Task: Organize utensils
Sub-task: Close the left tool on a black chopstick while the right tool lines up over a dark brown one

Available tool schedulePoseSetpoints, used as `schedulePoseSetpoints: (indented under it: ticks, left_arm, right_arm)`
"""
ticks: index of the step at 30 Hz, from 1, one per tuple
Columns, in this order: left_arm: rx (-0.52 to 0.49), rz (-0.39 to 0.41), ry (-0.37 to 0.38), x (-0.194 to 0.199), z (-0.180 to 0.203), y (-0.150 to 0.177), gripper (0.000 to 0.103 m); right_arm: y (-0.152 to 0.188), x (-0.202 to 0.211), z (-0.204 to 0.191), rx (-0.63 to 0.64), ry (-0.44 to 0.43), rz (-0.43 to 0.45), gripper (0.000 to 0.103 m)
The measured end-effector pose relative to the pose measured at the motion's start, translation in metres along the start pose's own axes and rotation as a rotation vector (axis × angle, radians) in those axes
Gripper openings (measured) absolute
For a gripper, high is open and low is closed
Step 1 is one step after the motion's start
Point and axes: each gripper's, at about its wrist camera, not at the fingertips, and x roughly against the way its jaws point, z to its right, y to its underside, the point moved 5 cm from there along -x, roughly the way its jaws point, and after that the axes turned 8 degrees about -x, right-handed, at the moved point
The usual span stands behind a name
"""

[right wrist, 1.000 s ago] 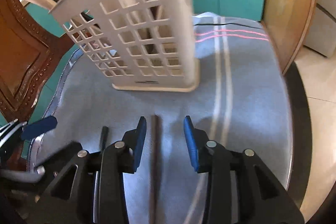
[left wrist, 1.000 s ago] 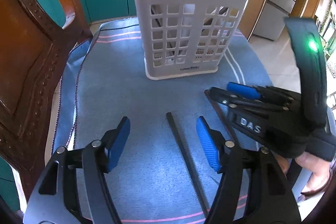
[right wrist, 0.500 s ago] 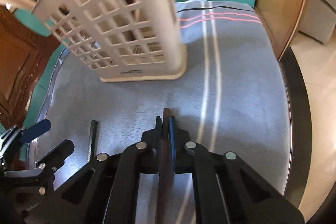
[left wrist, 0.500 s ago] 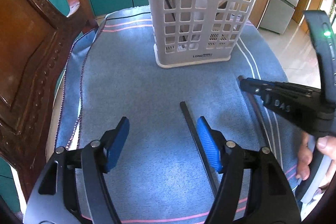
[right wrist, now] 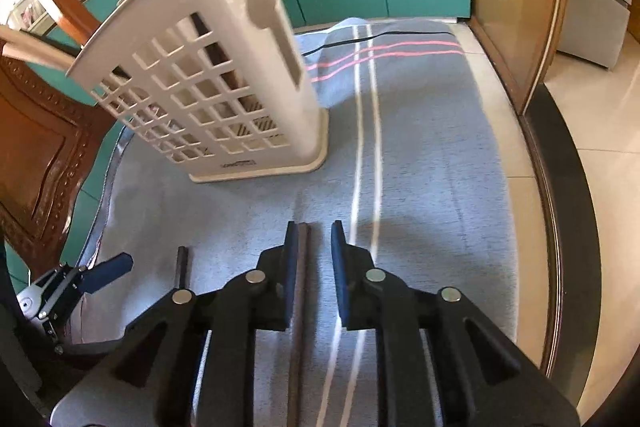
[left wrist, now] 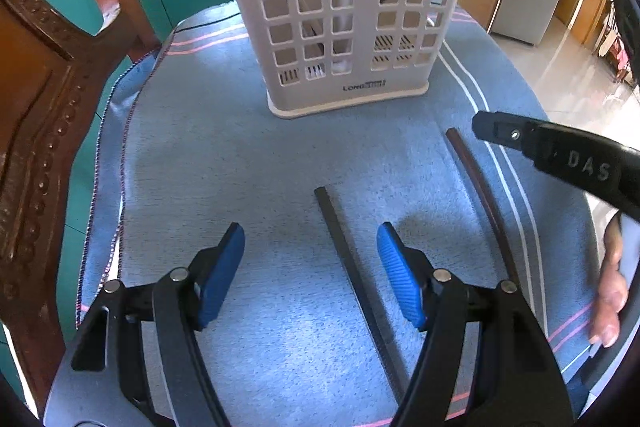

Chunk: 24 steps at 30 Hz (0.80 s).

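Observation:
A white slotted utensil basket (left wrist: 344,7) (right wrist: 224,99) stands upright at the far side of a blue towel, with several utensils inside. A black chopstick (left wrist: 348,267) (right wrist: 182,267) lies flat on the towel, and my left gripper (left wrist: 310,229) hovers open over it, its blue pads clear on both sides. A brown chopstick (left wrist: 480,187) (right wrist: 298,347) lies to the right. My right gripper (right wrist: 314,231) straddles it with jaws opening: the stick rests against the left pad, and a gap shows to the right pad.
The blue striped towel (left wrist: 200,167) covers a round table whose dark rim (right wrist: 568,227) curves along the right. A carved wooden chair (left wrist: 40,107) stands close on the left. A person's fingers (left wrist: 608,287) show at the right edge. Teal cabinets stand behind.
My right gripper closed on the brown chopstick, then its jaws parted again. My left gripper sank closer to the black chopstick and the basket looms larger.

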Motion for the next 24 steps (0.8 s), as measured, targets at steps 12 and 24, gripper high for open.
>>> schedulePoseSetpoints:
  ticks: [12,24]
  left_arm:
    - [-0.011,-0.019,-0.004,-0.014,0.002,0.003,0.069]
    - [0.006,-0.017,0.052,-0.014,0.002,0.003,0.055]
  right_arm:
    - [0.008,-0.005,-0.006,0.025,0.017,-0.013,0.028]
    - [0.013,-0.009,-0.008,0.037,0.03,-0.03,0.028]
